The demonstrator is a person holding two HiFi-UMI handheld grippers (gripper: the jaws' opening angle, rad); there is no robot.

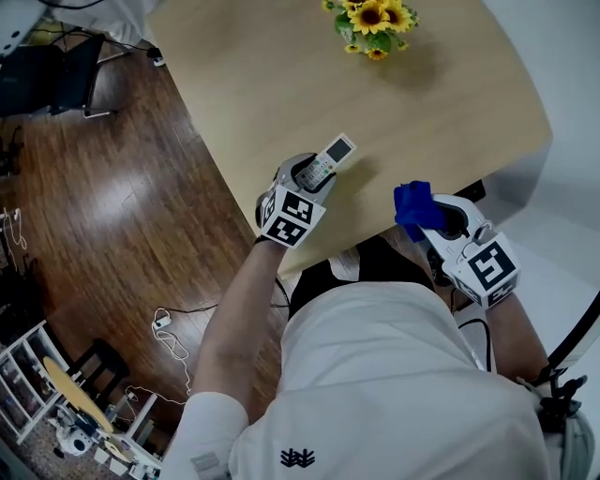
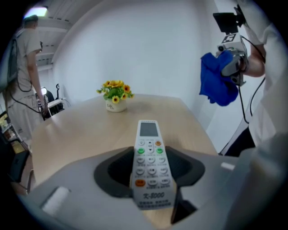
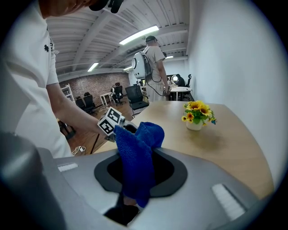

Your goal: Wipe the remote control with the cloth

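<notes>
A white remote control (image 1: pixel 326 161) with grey, green and orange buttons (image 2: pixel 150 164) is held just above the wooden table (image 1: pixel 281 84), near its front edge. My left gripper (image 1: pixel 309 176) is shut on the remote's lower end, and the screen end sticks out forward. To the right, my right gripper (image 1: pixel 433 217) is shut on a blue cloth (image 1: pixel 413 208) that bunches up between its jaws (image 3: pixel 137 157). In the left gripper view the blue cloth (image 2: pixel 217 81) hangs at the upper right, apart from the remote.
A small white pot of yellow sunflowers (image 1: pixel 373 22) stands at the far side of the table. A dark wooden floor (image 1: pixel 84 216) with cables and chairs lies to the left. A person (image 3: pixel 150 60) stands in the background of the room.
</notes>
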